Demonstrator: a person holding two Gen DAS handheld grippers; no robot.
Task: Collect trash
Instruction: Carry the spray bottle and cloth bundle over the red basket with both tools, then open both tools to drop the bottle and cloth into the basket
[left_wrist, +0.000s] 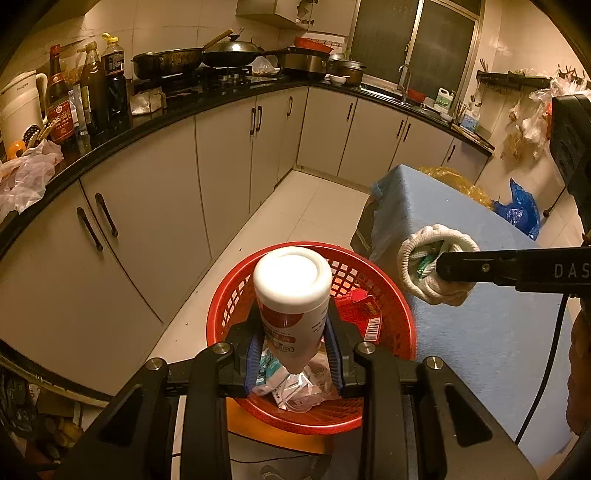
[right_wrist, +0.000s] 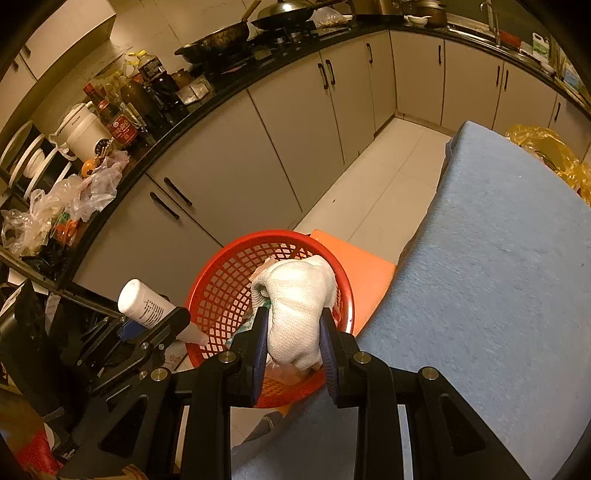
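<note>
left tongs (left_wrist: 291, 332) pinch a smooth white cylindrical bottle (left_wrist: 291, 291), nozzle down, over the red plastic lattice basket (left_wrist: 388, 302) holding crinkled wrappers, while right tongs (right_wrist: 293, 343) clamp a balled knitted white glove (right_wrist: 295, 302) at its rim beside the fuzzy blue surface (right_wrist: 498, 277).

kitchen | black counter (left_wrist: 192, 107) | grey cabinets (left_wrist: 147, 221) | white tile floor (left_wrist: 295, 221) | dark window (left_wrist: 417, 40) | warm light

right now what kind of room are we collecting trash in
A lived-in home kitchen, most likely: woks on a gas stove, a sink faucet under the window, and sauce bottles along a black countertop over cabinets.
</note>
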